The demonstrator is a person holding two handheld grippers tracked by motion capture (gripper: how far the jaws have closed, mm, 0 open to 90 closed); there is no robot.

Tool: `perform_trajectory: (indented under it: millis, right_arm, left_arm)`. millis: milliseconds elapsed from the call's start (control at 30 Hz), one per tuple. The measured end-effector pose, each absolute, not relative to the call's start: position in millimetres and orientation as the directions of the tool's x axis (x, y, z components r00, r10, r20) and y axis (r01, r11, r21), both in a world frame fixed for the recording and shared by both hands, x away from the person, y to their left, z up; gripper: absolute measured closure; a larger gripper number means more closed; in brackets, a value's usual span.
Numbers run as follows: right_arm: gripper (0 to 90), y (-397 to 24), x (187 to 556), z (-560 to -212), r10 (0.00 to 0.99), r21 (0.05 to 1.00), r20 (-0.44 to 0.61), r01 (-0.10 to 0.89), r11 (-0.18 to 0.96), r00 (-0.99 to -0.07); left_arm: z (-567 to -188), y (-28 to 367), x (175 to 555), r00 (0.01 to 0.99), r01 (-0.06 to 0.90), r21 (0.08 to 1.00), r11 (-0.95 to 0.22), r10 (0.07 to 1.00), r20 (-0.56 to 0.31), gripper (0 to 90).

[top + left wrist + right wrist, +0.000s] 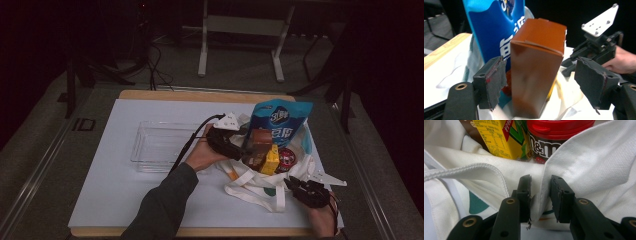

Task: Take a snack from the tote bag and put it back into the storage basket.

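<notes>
Between the parted pads of the left gripper [540, 82] stands a brown carton [536, 70], upright in the mouth of the white tote bag [250, 187]; neither pad touches it, so the box is free and leans on nothing but its neighbours. Just behind it rises the blue refill pouch [491, 27], and to its far side sit the yellow carton [501, 138] and the red-lidded M&M's tub [554, 137]. My judgement: with the jaws off, the tall narrow box could tip toward the pouch or slide down crooked if the gripper brushes it while backing out. Nearer the person, the right gripper [540, 195] pinches a fold of the bag's rim, its jaws close together with cloth between them, holding the mouth open. Should that cloth slip free, the rim would likely sag over the contents and unsettle the carton. Beyond the left gripper, well apart from the bag, lies a clear plastic tray [160, 145]
</notes>
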State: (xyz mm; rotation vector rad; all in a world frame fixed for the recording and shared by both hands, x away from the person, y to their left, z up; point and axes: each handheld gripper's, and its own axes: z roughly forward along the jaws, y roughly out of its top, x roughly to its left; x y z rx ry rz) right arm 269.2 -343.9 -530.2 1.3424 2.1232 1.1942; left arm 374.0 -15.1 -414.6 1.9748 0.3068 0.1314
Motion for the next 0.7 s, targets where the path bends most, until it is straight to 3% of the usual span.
perform_trajectory:
  millis: [700]
  right_arm:
    - [70.2, -344.3, 269.2, -530.4, 0.863, 0.805, 0.137, 0.563, 0.189, -0.486]
  left_arm:
    - [-422.5, -34.5, 386.7, 0.967, 0.16, 0.922, -0.352, 0.244, -0.075, 31.8]
